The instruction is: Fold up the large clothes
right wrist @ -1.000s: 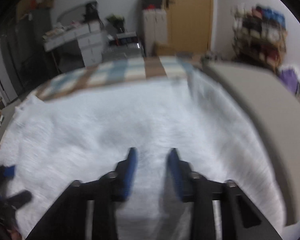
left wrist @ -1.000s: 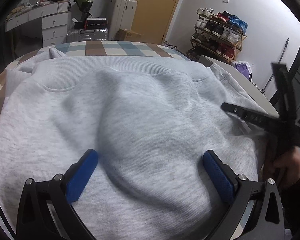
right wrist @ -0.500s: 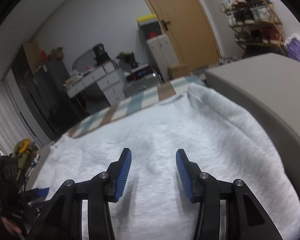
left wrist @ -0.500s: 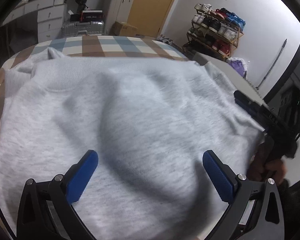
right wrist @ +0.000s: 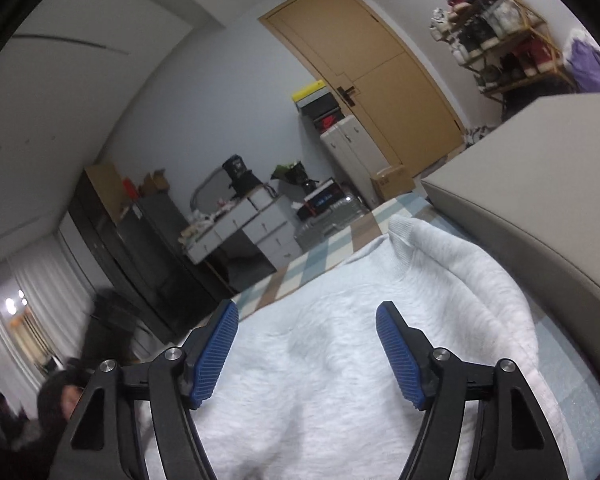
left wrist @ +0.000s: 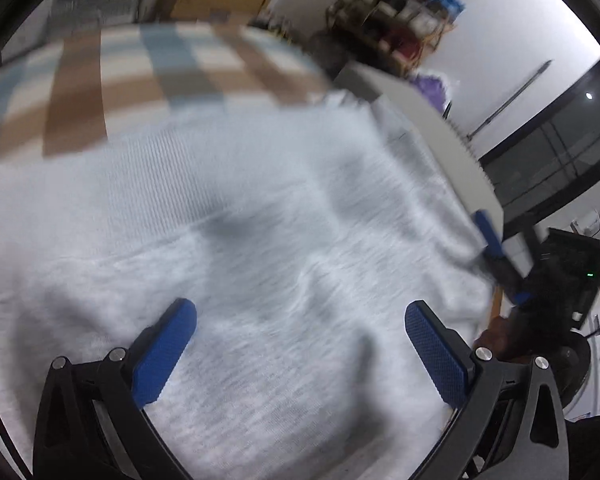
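A large light grey sweatshirt [left wrist: 260, 220] lies spread on a checked bed cover [left wrist: 120, 80]; it also shows in the right wrist view [right wrist: 340, 360], with one side bunched against a grey headboard. My left gripper [left wrist: 300, 320] is open and empty, just above the cloth. My right gripper [right wrist: 306, 320] is open and empty above the sweatshirt; it also shows in the left wrist view [left wrist: 496, 256] at the garment's right edge.
A grey padded headboard [right wrist: 540, 208] runs along the bed's right side. A wooden door [right wrist: 372, 80], a shoe rack [right wrist: 500, 32], white drawers [right wrist: 252, 220] and a black cabinet [right wrist: 140, 248] stand beyond the bed.
My right gripper has opened wider and tilted up towards the room. My left gripper has swung to the right over the sweatshirt; its view is blurred with motion.
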Demonstrator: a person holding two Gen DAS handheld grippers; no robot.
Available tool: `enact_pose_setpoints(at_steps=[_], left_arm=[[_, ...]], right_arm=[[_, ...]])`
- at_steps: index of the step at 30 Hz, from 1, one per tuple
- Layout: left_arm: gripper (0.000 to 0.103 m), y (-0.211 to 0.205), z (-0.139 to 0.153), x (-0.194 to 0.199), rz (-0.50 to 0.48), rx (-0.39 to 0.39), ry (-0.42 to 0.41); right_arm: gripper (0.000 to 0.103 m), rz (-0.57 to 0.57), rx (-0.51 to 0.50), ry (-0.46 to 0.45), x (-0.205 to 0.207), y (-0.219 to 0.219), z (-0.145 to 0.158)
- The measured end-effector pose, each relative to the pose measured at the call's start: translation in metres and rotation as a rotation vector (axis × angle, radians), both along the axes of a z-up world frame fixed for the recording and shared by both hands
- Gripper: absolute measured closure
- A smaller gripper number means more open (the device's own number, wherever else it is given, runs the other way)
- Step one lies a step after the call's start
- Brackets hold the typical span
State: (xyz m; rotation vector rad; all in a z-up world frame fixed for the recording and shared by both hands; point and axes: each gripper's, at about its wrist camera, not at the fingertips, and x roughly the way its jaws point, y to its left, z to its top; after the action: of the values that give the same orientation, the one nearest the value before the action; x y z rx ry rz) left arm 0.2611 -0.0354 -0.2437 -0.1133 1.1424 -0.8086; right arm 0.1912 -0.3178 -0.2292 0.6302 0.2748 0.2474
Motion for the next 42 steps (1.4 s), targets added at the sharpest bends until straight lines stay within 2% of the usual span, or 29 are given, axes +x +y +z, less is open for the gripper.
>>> enact_pose_setpoints(at_steps=[1, 3, 6, 9, 11, 12, 13, 15, 17, 19, 22, 23, 24, 25, 26, 28, 32, 35, 38, 40, 42], left_arm=[[0.002, -0.002, 0.001, -0.002, -0.010, -0.003, -0.040], [0.003, -0.011, -0.001, -0.005, -0.023, 0.057, -0.057], [0.003, -0.033, 0.010, -0.009, 0.005, 0.196, -0.051], [0.002, -0.066, 0.043, -0.014, -0.062, 0.121, -0.092], [0.002, -0.096, 0.060, -0.014, -0.111, 0.154, -0.205], [0.002, -0.105, 0.062, -0.010, -0.123, 0.163, -0.229], [0.002, -0.119, 0.060, -0.002, -0.148, 0.145, -0.213], [0.002, -0.131, 0.051, 0.018, -0.173, 0.038, -0.104], [0.002, -0.146, 0.031, 0.039, -0.210, -0.082, 0.053], [0.002, -0.156, 0.007, 0.056, -0.211, -0.155, 0.197], [0.004, -0.162, -0.031, 0.073, -0.166, -0.149, 0.346], [0.002, -0.161, -0.029, 0.075, -0.152, -0.180, 0.325], [0.002, -0.162, -0.029, 0.075, -0.150, -0.174, 0.331], [0.006, -0.162, -0.029, 0.075, -0.141, -0.158, 0.337], [0.015, -0.159, -0.026, 0.073, -0.126, -0.131, 0.333], [0.016, -0.145, -0.011, 0.066, -0.108, -0.113, 0.333], [0.014, -0.101, 0.052, -0.001, -0.189, -0.177, 0.163], [0.014, -0.059, 0.077, -0.062, -0.172, -0.135, 0.005], [0.014, -0.001, 0.082, -0.107, -0.032, -0.076, -0.158], [0.014, 0.024, 0.077, -0.120, 0.088, -0.037, -0.220], [0.014, 0.053, 0.067, -0.138, 0.224, 0.020, -0.268]], right_arm=[[0.028, 0.008, -0.001, -0.012, -0.001, 0.001, 0.001], [0.024, 0.007, -0.020, -0.025, -0.001, 0.006, 0.004], [0.023, 0.029, -0.043, -0.033, -0.002, 0.011, 0.006], [0.019, 0.026, -0.026, -0.058, -0.008, 0.009, 0.007], [0.018, 0.004, 0.005, -0.069, -0.010, 0.003, 0.006], [0.018, -0.007, 0.034, -0.073, -0.012, -0.002, 0.004], [0.018, -0.015, 0.065, -0.075, -0.013, -0.008, 0.001], [0.018, -0.051, 0.113, -0.064, -0.016, -0.018, -0.003], [0.018, -0.082, 0.138, -0.053, -0.016, -0.024, -0.007], [0.018, -0.112, 0.132, -0.044, -0.016, -0.025, -0.007], [0.017, -0.109, 0.110, -0.035, -0.013, -0.022, -0.006], [0.017, -0.109, 0.105, -0.032, -0.012, -0.022, -0.005], [0.017, -0.111, 0.098, -0.023, -0.010, -0.021, -0.005], [0.017, -0.110, 0.098, -0.020, -0.010, -0.022, -0.004], [0.017, -0.110, 0.098, -0.013, -0.009, -0.022, -0.005], [0.017, -0.111, 0.102, -0.004, -0.008, -0.023, -0.006], [0.016, -0.104, 0.088, 0.011, -0.005, -0.022, -0.006], [0.015, -0.100, 0.062, 0.014, -0.003, -0.018, -0.004], [0.015, -0.059, 0.012, 0.019, 0.002, -0.007, 0.000], [0.017, 0.009, -0.035, 0.082, 0.008, 0.009, 0.006], [0.031, 0.130, -0.062, 0.124, 0.010, 0.029, 0.017]])
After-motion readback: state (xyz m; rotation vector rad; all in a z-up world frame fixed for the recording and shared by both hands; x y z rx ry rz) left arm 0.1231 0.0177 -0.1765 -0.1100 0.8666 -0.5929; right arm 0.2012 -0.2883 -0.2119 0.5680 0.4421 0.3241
